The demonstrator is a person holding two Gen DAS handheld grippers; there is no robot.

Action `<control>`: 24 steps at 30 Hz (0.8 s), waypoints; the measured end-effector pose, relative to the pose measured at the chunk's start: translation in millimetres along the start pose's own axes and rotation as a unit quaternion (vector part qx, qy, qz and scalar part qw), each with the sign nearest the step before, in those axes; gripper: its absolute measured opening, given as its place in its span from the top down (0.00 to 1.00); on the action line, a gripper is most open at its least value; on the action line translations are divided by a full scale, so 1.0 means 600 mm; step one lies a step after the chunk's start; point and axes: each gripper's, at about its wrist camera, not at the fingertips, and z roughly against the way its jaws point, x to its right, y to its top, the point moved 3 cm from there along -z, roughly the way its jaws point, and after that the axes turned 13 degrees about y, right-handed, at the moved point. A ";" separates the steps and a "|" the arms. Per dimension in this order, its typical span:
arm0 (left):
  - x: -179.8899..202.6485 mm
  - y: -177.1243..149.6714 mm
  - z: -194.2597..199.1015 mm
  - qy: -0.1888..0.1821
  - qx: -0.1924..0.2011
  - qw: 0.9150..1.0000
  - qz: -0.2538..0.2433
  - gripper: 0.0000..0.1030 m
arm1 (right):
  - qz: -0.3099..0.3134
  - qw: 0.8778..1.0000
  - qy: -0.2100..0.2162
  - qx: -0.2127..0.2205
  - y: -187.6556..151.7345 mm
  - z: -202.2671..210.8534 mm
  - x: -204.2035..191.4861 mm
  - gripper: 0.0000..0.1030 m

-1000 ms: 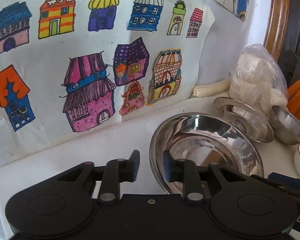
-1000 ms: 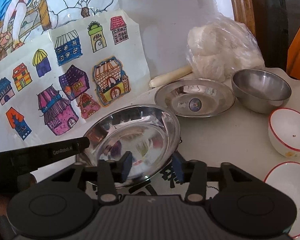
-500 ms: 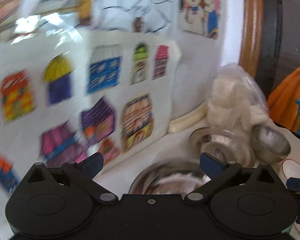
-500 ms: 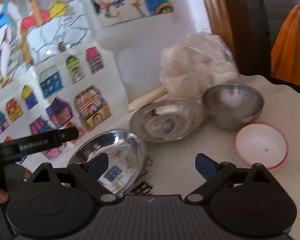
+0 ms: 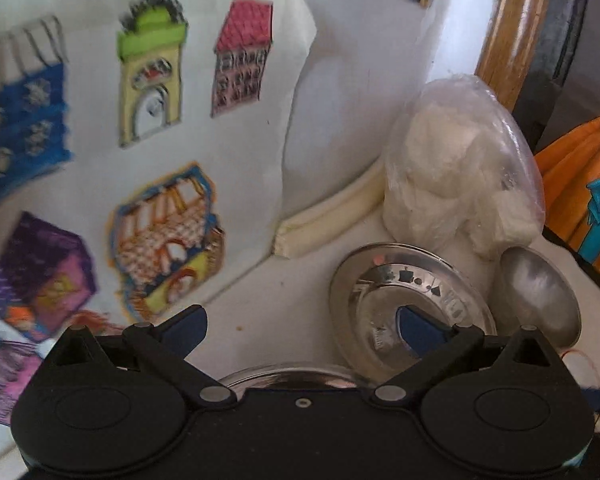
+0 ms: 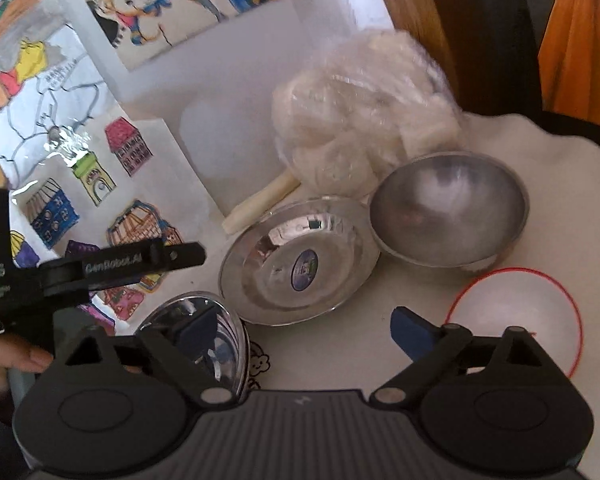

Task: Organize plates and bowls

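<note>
We hold the left gripper (image 5: 300, 320) spread wide with nothing between its jaws. The right gripper (image 6: 300, 328), which has just been narrowing, is also apart and empty. The large steel plate (image 6: 204, 332) lies released below both. We judge 1 placement done; next we reach for the small steel plate (image 6: 296, 264), beside the steel bowl (image 6: 448, 216) and white bowl (image 6: 516, 312).

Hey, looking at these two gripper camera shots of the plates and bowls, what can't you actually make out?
- Large steel dish: in the left wrist view only a sliver of rim shows above the gripper body; in the right wrist view that gripper's left finger and body cover part of it.
- White bowl with red rim: near side hidden by the right gripper's linkage.
- Sticker in the steel plate: print too small to read.
- Bagged white contents: motion-blurred, unidentifiable.
</note>
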 end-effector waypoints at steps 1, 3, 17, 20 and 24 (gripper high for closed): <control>0.001 0.003 -0.008 -0.004 -0.007 1.000 0.008 0.01 | -0.005 1.000 -0.001 -0.003 0.001 -0.006 0.004 0.16; 0.002 0.006 -0.019 -0.013 -0.019 0.999 0.022 0.01 | -0.014 1.000 0.001 -0.007 0.000 -0.017 0.008 0.17; 0.035 0.008 -0.083 -0.049 -0.072 0.995 0.042 0.35 | -0.031 0.999 -0.028 -0.015 0.011 -0.056 0.024 0.33; 0.041 0.004 -0.092 -0.055 -0.083 0.994 0.043 0.59 | -0.025 0.999 -0.033 -0.015 0.016 -0.059 0.023 0.48; 0.041 0.000 -0.100 -0.056 -0.096 0.993 0.050 0.76 | -0.028 0.999 -0.033 -0.026 0.016 -0.069 0.026 0.54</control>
